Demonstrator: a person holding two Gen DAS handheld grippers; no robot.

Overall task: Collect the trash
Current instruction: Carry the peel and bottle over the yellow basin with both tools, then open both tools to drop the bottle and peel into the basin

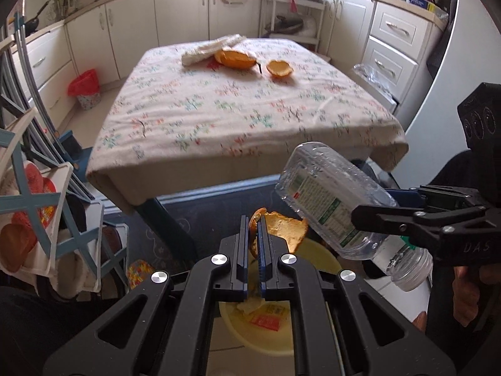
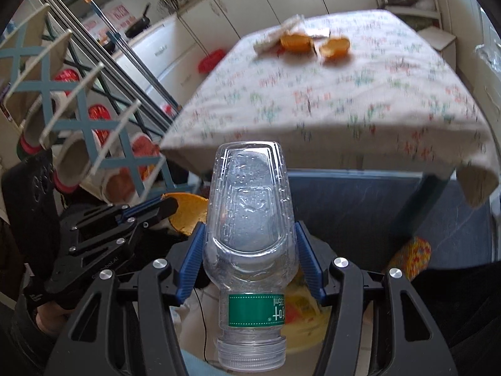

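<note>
My left gripper (image 1: 254, 228) is shut on an orange peel (image 1: 283, 230) and holds it above a yellow bin (image 1: 266, 341) on the floor. My right gripper (image 2: 249, 257) is shut on an empty clear plastic bottle (image 2: 250, 219) with a green label, neck pointing down, also over the bin (image 2: 308, 326). The bottle (image 1: 332, 200) hangs just right of the peel. Two more orange peels (image 1: 236, 58) (image 1: 279, 68) lie at the far end of the table (image 1: 219, 125). The left gripper (image 2: 170, 206) and its peel (image 2: 188, 216) show in the right wrist view.
A white folded cloth (image 1: 209, 48) lies beside the peels on the table. A small red-lined bin (image 1: 85, 87) stands by the cabinets at left. A blue and white rack (image 1: 37, 206) is close on the left. The yellow bin holds wrappers (image 1: 266, 319).
</note>
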